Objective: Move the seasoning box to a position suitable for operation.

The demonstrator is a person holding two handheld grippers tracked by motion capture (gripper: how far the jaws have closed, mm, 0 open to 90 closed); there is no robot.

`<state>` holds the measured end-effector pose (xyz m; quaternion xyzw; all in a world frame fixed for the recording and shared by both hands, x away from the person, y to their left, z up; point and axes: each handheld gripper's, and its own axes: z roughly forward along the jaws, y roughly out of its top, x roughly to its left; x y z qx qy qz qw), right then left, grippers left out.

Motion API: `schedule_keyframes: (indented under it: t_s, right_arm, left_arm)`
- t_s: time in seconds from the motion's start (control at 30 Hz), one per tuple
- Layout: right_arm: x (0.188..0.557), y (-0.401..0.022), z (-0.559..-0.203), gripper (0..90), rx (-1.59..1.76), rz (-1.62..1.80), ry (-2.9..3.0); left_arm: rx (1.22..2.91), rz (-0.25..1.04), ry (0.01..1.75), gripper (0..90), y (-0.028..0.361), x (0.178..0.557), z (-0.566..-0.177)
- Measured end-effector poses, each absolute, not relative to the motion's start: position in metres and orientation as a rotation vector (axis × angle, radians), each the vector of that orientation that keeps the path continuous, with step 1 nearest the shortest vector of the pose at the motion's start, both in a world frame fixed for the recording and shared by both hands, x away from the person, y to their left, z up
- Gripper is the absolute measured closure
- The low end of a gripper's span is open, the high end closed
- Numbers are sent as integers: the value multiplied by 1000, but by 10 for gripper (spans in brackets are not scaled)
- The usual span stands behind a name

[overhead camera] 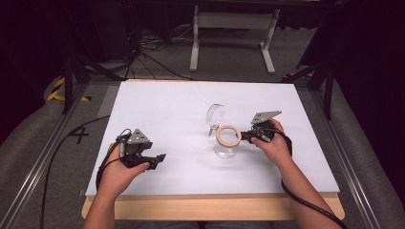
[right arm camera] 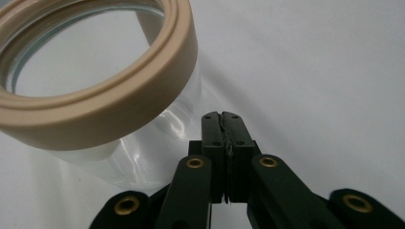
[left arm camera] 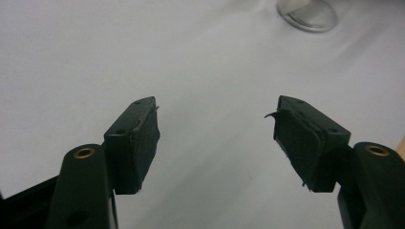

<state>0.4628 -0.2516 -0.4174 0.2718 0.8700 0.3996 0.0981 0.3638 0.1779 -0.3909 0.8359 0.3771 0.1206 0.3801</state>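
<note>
We see bare forearms, no sleeves. Our left gripper (overhead camera: 160,157) and right gripper (overhead camera: 244,136) are black, each topped by a grey three-cornered plate, with brass rivets, dark worn pads (left arm camera: 145,143) and a trailing black cable (overhead camera: 310,204).

You have one clear glass jar (overhead camera: 226,145) with a single tan ring (overhead camera: 228,135) on its mouth, right of the table's centre. One round glass lid (overhead camera: 215,113) stands at its 11 o'clock. You hold two grippers, one (overhead camera: 161,158) at the jar's 8 o'clock, one (overhead camera: 244,137) at its 3 o'clock.
</note>
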Motion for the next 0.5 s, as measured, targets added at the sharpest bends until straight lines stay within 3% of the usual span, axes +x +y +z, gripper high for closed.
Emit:
schedule_keyframes:
  t_s: [0.5]
  right_arm:
    - [467,-250,-418,900,783,1241,2578]
  left_arm:
    - [2121,268,950,317,177,356,-390]
